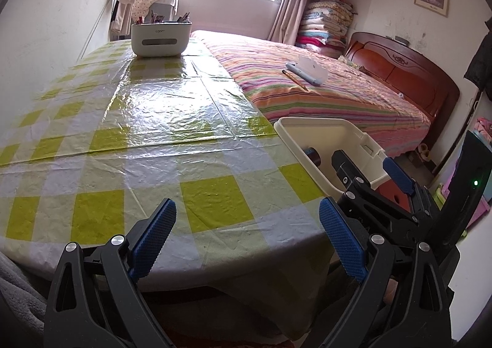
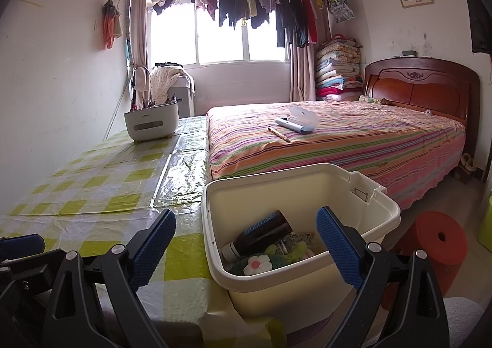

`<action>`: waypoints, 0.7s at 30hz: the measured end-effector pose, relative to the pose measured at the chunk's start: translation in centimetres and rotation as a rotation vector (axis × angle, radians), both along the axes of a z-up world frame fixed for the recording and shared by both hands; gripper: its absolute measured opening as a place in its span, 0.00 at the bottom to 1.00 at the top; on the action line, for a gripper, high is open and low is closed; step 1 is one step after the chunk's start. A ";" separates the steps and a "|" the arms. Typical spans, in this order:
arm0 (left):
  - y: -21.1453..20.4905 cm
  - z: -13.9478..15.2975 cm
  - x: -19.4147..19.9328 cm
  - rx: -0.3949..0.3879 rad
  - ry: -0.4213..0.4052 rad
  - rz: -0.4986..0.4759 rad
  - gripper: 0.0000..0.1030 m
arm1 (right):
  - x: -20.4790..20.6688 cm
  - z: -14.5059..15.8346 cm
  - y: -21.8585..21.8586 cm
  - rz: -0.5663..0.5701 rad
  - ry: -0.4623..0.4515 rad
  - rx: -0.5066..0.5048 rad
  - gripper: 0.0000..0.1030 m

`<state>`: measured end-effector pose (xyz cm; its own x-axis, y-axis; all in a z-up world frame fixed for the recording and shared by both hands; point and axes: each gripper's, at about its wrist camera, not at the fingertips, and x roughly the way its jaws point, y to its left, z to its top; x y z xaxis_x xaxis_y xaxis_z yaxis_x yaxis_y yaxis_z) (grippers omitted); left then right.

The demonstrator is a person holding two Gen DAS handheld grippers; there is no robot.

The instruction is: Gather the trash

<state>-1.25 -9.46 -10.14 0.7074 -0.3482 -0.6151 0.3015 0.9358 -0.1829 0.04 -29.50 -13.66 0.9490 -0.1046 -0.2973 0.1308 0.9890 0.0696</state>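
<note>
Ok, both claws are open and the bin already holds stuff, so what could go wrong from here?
1. The cream plastic bin appears to overhang the edge of the table with the green-checked plastic cloth; a push from the right claw might tip it.
2. The glossy cloth looks slippery, so the bin may slide.
3. The left claw and right claw sit close together; they could collide.
</note>
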 end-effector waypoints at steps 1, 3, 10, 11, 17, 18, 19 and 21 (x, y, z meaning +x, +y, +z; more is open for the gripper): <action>0.0 0.0 0.0 0.005 -0.001 0.004 0.90 | 0.0 0.0 0.0 0.000 0.001 -0.002 0.88; 0.0 -0.1 0.1 0.009 0.002 0.018 0.90 | -0.1 0.0 0.0 -0.001 0.002 -0.003 0.88; 0.9 -0.7 0.9 -0.037 0.061 0.046 0.90 | 0.1 -0.1 0.0 0.001 0.004 0.003 0.88; 0.9 -0.7 1.0 -0.038 0.063 0.047 0.90 | 0.1 -0.1 0.0 0.002 0.005 0.004 0.88; 1.0 -0.7 0.9 -0.039 0.054 0.054 0.90 | 0.3 0.0 0.3 0.010 0.008 0.001 0.88; 1.1 -0.7 0.8 -0.042 0.053 0.057 0.90 | 0.3 0.0 0.3 0.011 0.008 0.000 0.88; 1.2 -0.6 0.8 -0.046 0.051 0.062 0.90 | 0.3 0.0 0.4 0.012 0.008 -0.001 0.88; 1.6 -0.6 0.7 -0.054 0.043 0.077 0.90 | 0.3 0.0 0.4 0.015 0.010 -0.002 0.88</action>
